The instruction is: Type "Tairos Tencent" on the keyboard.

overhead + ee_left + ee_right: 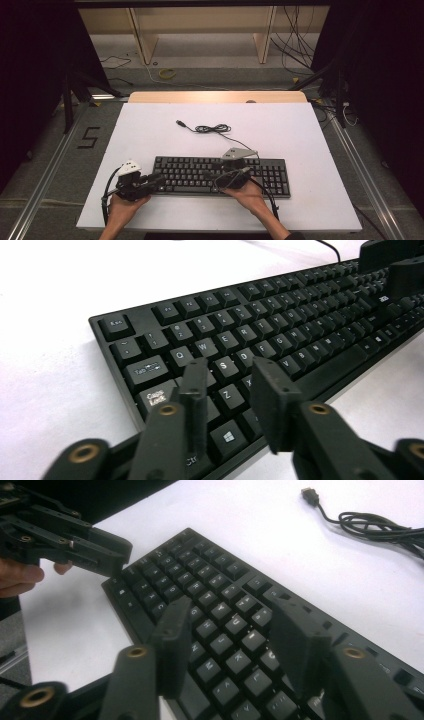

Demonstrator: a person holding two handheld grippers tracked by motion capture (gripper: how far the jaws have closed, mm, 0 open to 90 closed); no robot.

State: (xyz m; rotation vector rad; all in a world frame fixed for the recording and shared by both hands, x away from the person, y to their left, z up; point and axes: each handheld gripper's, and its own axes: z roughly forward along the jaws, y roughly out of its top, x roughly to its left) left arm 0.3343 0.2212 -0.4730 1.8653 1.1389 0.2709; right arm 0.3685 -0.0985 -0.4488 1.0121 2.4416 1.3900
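Both grippers hover over black keyboard [220, 175], near-centre on white table [150, 130]. Left gripper [159, 181] at its left end, right gripper [227, 176] mid-board; each set of jaws parted, gripping nothing. Coiled cable [212, 129] beyond.

A white rectangular tabletop [150, 135] with a pale wooden far edge stands on grey carpeted floor [210, 77]. Beyond it rise light wooden shelf uprights [142, 35], with loose black cables [295, 50] and a yellow coiled cord [167, 73] lying on the floor. Dark curtains [30, 75] flank both sides.
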